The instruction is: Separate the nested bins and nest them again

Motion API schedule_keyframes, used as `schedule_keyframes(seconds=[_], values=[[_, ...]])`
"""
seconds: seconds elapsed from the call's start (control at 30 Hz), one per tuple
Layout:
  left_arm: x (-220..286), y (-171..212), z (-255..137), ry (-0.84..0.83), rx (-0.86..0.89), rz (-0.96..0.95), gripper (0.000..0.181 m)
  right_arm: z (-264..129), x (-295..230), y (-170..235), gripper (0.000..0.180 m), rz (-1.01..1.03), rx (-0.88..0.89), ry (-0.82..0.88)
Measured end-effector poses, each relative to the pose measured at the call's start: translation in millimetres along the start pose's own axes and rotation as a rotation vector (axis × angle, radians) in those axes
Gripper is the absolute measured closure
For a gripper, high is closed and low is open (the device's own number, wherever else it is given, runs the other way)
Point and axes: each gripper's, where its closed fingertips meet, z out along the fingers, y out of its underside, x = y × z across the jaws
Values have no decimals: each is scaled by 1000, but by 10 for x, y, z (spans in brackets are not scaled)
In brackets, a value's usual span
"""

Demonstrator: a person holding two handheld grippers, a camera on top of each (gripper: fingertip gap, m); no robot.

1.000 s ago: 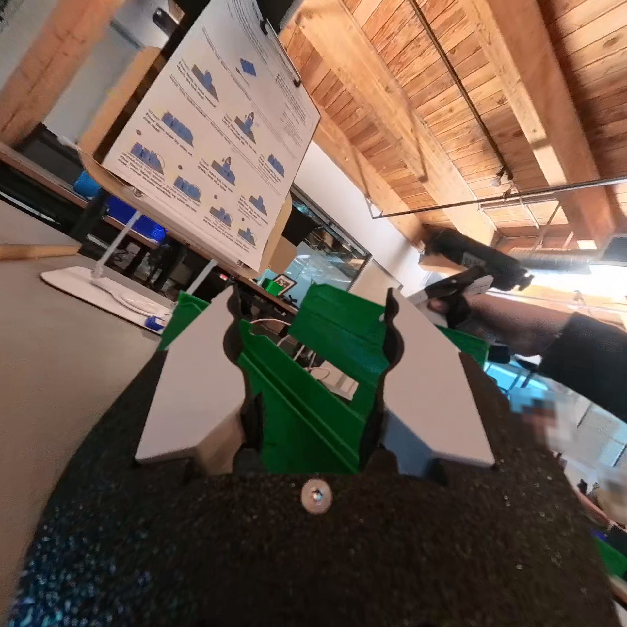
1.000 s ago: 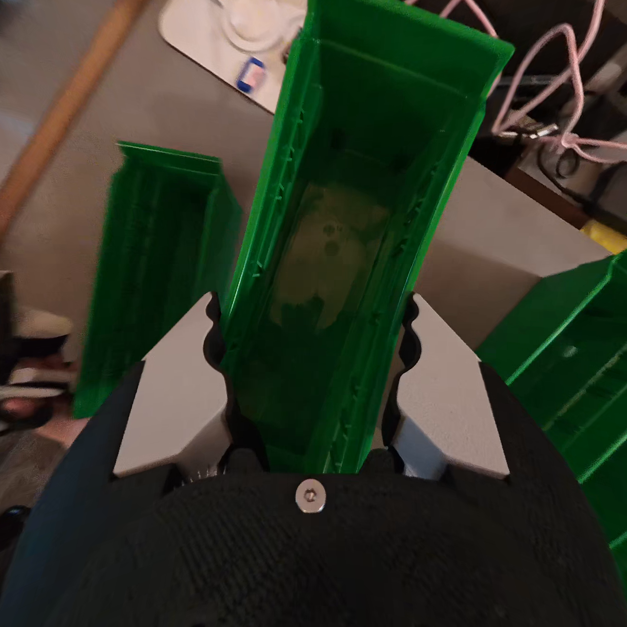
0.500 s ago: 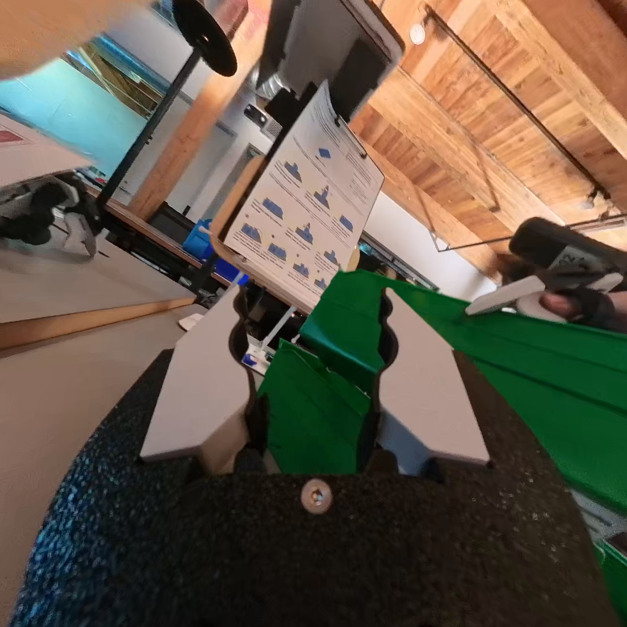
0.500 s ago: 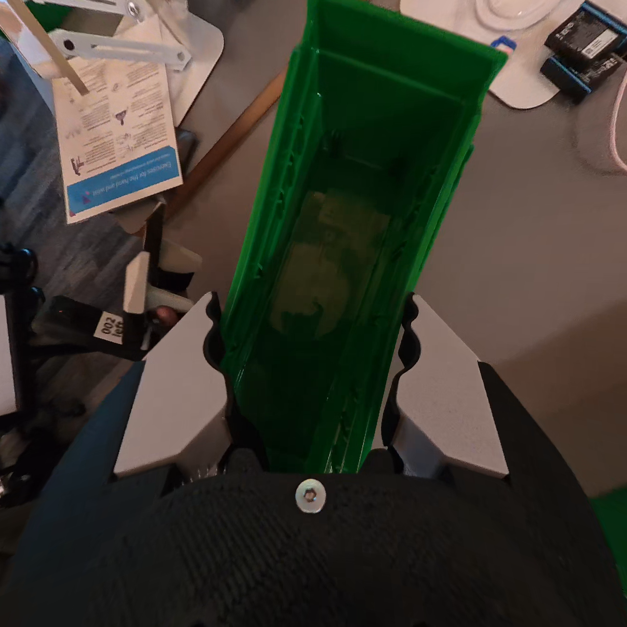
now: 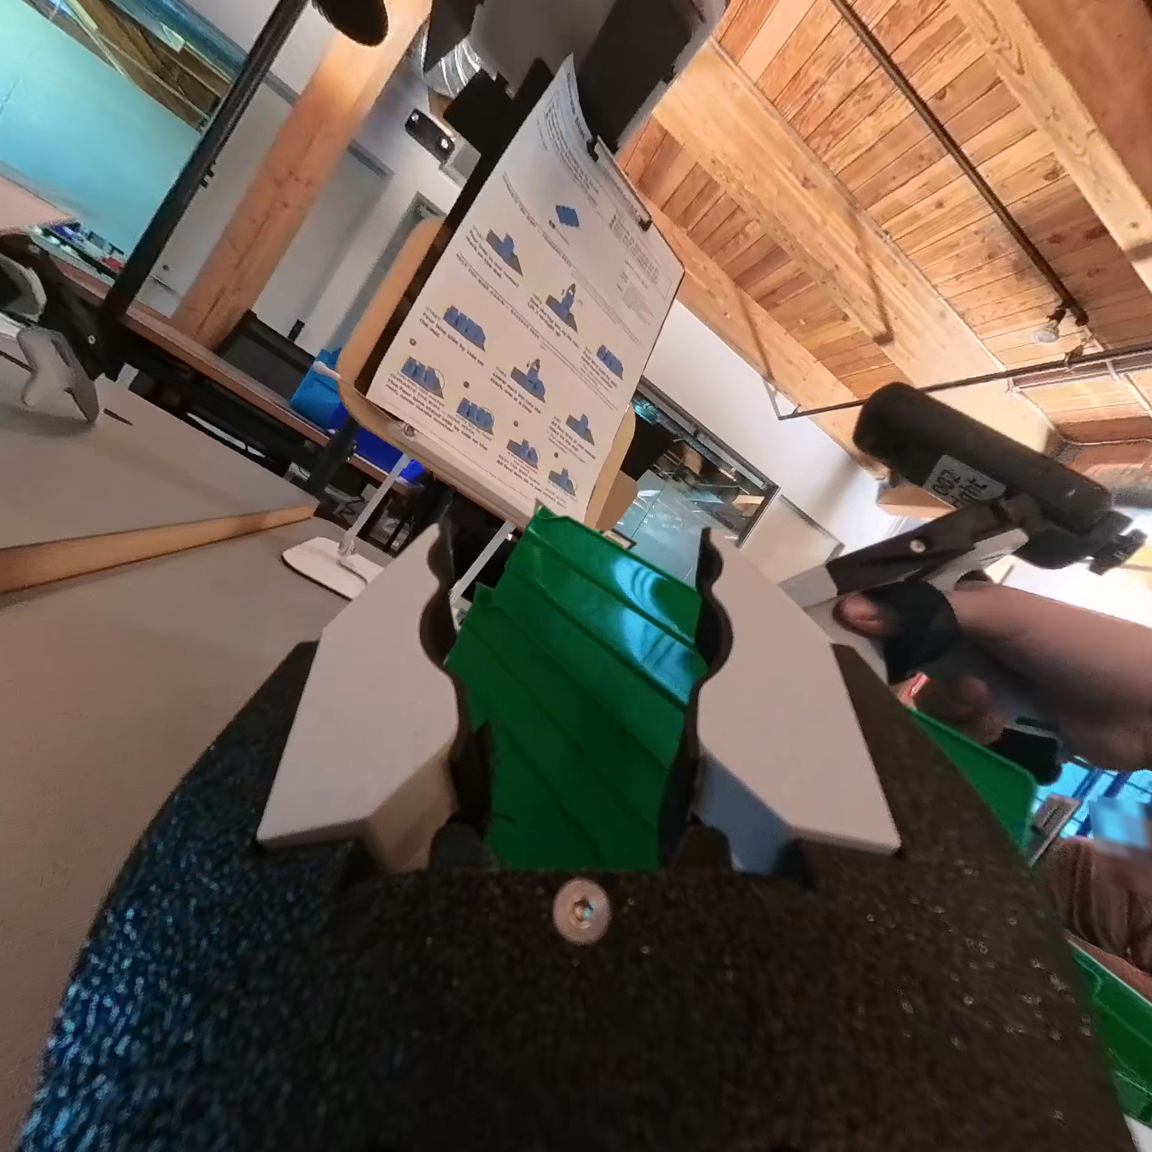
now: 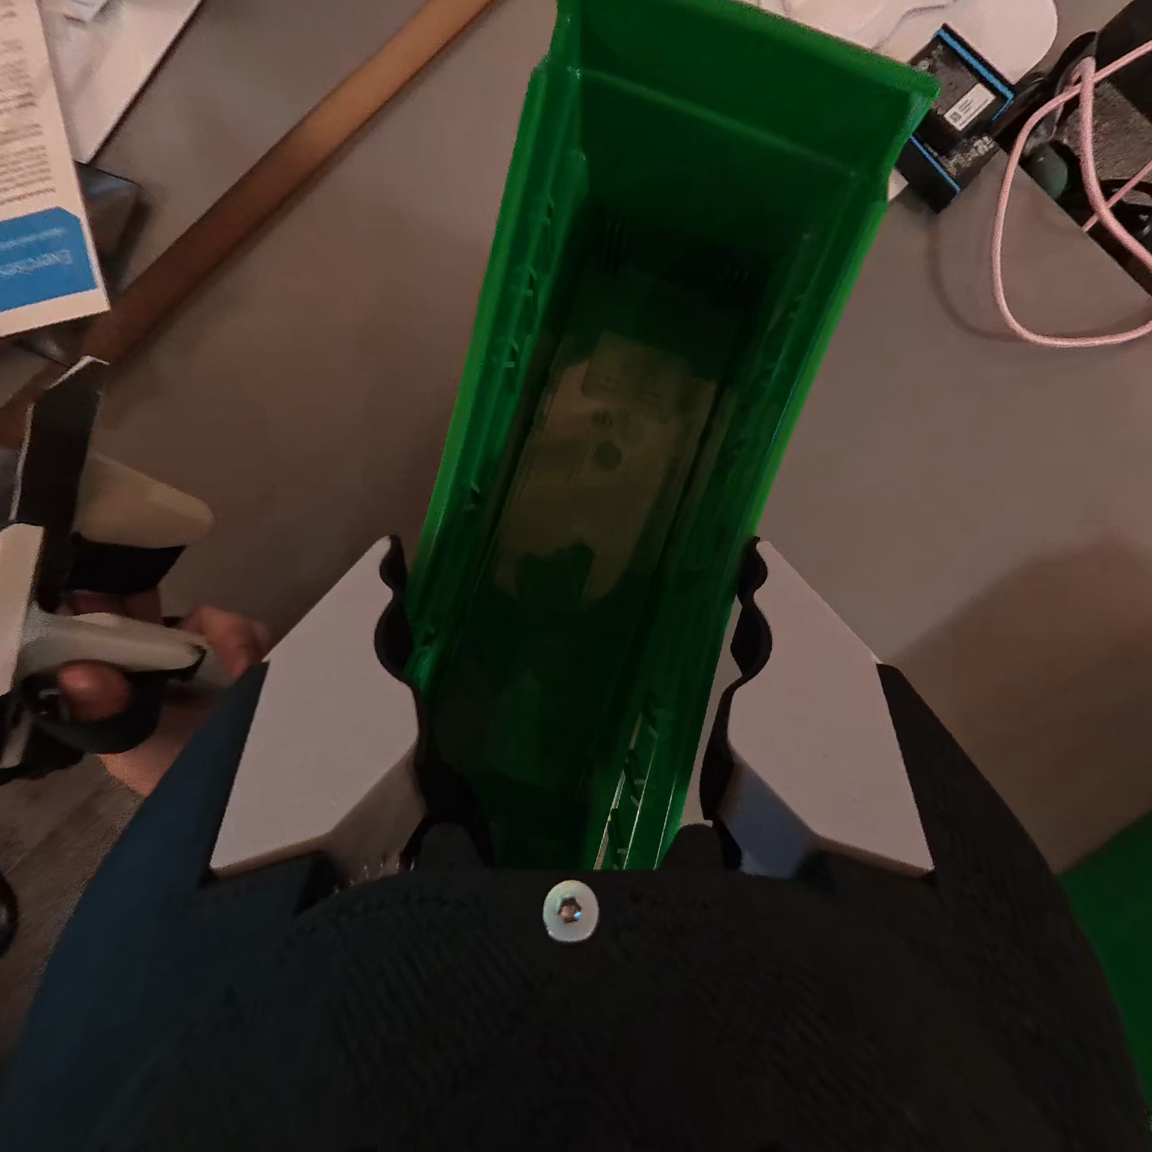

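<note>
My left gripper [image 5: 576, 548] is shut on a green bin [image 5: 592, 673], gripped by its ribbed outer side and held above the grey table [image 5: 124, 654]. My right gripper [image 6: 570, 548] is shut on another green bin [image 6: 673, 262], whose open inside faces the camera, with a pale label on its floor. That bin hangs over the table [image 6: 312, 349]. The right gripper also shows in the left wrist view [image 5: 972, 492], held by a hand at the right. A further green bin's edge [image 5: 972, 779] shows below it. A green patch [image 6: 1103, 897] lies at the lower right.
A clipboard with an instruction sheet [image 5: 530, 349] stands on a white stand base [image 5: 324, 561] at the back. Black battery packs [image 6: 954, 118] and pink cables [image 6: 1060, 206] lie at the table's far right. A paper leaflet [image 6: 37, 218] lies beyond the wooden table edge [image 6: 280, 187].
Both grippers have kept their bins while swinging. The right view has shifted from the table's back edge and the other bins to the left part of the table. The left view has tilted upward.
</note>
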Motion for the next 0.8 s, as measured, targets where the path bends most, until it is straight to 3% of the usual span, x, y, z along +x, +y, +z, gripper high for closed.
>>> schedule_keyframes(seconds=[0.3,0.67,0.8], values=[[-73,77,25,-4,-28,-32,104,149,340,-29,72,-49,-9,128],[-59,201,72,6,-80,-35,105,358,417,75,66,7,4,106],[-45,254,87,12,-108,-41,107,398,411,91,56,-4,26,125]])
